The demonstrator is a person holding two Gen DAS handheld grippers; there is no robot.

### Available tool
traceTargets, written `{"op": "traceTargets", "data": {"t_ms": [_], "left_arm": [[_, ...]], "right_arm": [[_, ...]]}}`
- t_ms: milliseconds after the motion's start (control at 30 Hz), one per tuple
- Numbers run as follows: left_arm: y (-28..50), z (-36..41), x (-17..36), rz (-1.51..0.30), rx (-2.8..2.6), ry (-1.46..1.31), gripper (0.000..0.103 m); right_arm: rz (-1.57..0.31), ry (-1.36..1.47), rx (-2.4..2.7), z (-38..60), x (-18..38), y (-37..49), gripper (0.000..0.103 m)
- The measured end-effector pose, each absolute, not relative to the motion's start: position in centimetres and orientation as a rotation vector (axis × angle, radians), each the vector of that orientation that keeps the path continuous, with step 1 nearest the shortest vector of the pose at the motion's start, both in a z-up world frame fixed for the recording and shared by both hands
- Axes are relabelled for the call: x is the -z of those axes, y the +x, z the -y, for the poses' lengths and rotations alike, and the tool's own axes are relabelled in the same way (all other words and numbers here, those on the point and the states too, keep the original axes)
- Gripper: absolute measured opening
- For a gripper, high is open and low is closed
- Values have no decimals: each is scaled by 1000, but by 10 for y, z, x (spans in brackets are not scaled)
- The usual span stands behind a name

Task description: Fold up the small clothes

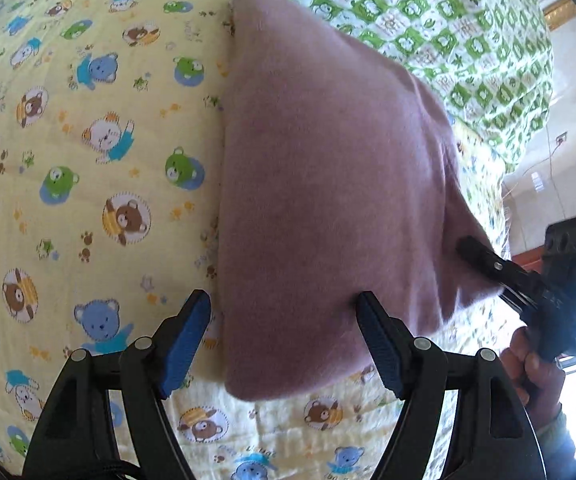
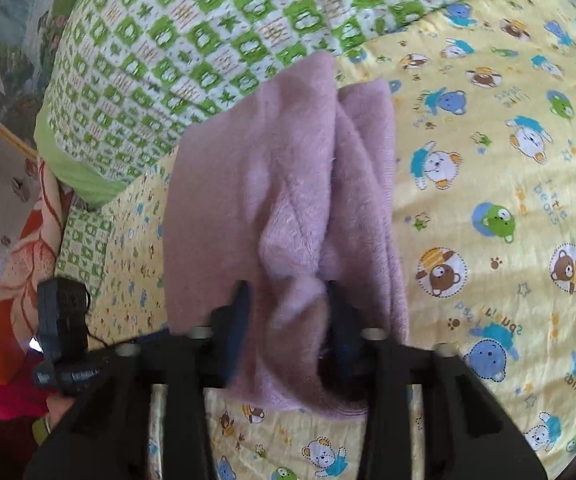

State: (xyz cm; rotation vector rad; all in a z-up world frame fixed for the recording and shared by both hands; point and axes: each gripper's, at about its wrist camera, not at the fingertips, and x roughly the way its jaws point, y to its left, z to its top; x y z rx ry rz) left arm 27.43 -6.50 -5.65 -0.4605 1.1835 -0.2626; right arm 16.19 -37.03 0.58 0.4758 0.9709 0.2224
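Observation:
A fuzzy mauve-pink garment [image 1: 328, 184] lies folded on a yellow bear-print sheet [image 1: 88, 140]. My left gripper [image 1: 284, 316] is open; its blue-padded fingers straddle the garment's near left edge, the right pad touching the fabric. My right gripper [image 2: 288, 312] is shut on a bunched fold of the same garment [image 2: 288, 184], lifting its near edge slightly. In the left wrist view the right gripper [image 1: 472, 248] shows pinching the garment's right edge, held by a hand.
A green-and-white frog-print quilt [image 2: 192, 40] is piled at the far side of the bed. An orange floral blanket [image 2: 20, 272] hangs at the bed's left edge. The left gripper's body [image 2: 64, 328] appears low left in the right wrist view.

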Motion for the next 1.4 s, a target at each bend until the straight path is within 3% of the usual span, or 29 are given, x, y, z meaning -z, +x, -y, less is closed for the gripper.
{"op": "traceTargets", "data": {"t_ms": [233, 500, 933, 1033, 1067, 1167, 1400], "left_arm": [[285, 54, 47, -1170, 257, -483, 76], [299, 61, 50, -1177, 246, -464, 76], [323, 64, 45, -1155, 232, -468, 77], [332, 61, 43, -1146, 225, -473, 77], [335, 60, 43, -1143, 223, -474, 77], [345, 57, 40, -1134, 215, -483, 77], [361, 57, 40, -1130, 218, -486, 80]], "right_arm": [[-771, 723, -299, 396, -39, 126, 11], [-863, 754, -123, 414, 31, 110, 10], [-915, 620, -60, 408, 36, 113, 10], [-931, 546, -23, 398, 21, 119, 20], [-922, 516, -11, 395, 13, 120, 27], [-861, 457, 24, 390, -11, 130, 70], [-870, 445, -20, 391, -13, 186, 74]]}}
